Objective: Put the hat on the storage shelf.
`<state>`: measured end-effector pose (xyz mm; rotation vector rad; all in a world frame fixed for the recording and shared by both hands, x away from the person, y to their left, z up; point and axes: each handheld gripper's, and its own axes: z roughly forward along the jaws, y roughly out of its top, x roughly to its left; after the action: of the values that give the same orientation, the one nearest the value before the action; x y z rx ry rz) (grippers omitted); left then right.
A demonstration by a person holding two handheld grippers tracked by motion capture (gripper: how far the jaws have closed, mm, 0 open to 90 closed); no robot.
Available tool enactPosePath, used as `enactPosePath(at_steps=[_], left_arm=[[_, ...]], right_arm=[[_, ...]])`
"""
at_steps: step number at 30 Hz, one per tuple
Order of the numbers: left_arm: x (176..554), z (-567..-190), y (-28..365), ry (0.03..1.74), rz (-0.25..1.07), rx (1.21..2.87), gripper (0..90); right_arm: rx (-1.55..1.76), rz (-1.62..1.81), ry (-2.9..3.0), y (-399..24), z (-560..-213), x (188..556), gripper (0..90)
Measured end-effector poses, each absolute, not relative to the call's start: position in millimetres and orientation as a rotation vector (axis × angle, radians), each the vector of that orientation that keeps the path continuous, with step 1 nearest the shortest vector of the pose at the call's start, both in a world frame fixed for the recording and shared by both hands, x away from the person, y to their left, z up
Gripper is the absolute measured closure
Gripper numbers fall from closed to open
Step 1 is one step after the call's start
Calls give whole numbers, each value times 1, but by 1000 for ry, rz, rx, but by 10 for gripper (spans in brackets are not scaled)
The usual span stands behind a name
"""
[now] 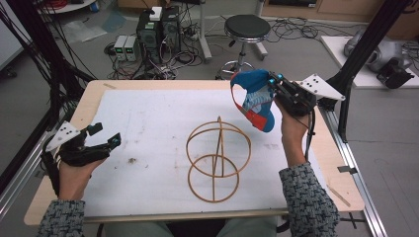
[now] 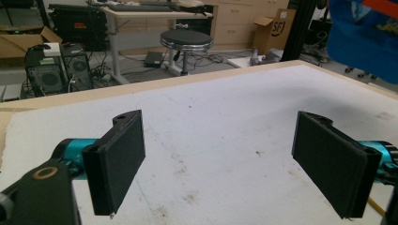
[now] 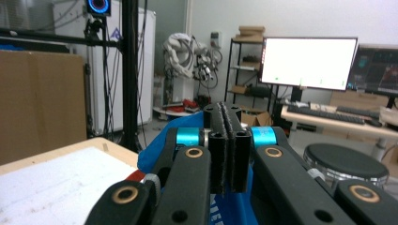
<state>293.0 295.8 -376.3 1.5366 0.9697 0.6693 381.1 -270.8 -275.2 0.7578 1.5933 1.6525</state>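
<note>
My right gripper (image 1: 273,87) is raised above the table's far right and shut on a blue sock (image 1: 253,98) with a red heel and toe and a white patch. In the right gripper view the jaws (image 3: 229,112) are pressed together, with blue cloth (image 3: 151,152) showing beneath them. A frame of thin wooden hoops (image 1: 218,158) stands at the table's middle, below and left of the sock. At the left edge my left gripper (image 1: 107,139) rests low, open and holding nothing. The left gripper view shows its pads (image 2: 123,159) wide apart over the white cover, with the sock (image 2: 361,40) at upper right.
A white sheet (image 1: 148,118) covers the wooden table (image 1: 94,91), with small stains near the left gripper. Beyond the far edge stand a black stool (image 1: 247,27) and computer towers (image 1: 158,29) among cables. A black post (image 1: 368,44) rises at the right corner.
</note>
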Motion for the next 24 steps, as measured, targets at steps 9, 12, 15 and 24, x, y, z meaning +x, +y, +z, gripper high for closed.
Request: enactPosePath(at_steps=[9,12,15,24], left_arm=[[293,-376,295,966,669,1536,178],[292,-375,296,966,672,1533,178],[292,-374,296,967,672,1527,178],[292,-374,294,961,669,1535,178]], right_arm=[[712,1652,1584,-274,-255,364,895],[676,1653,1581,-274,-246,353,895],[647,1649,1593,-274,-240,345,895],[571,1674,1618,-271,-226,318,895]])
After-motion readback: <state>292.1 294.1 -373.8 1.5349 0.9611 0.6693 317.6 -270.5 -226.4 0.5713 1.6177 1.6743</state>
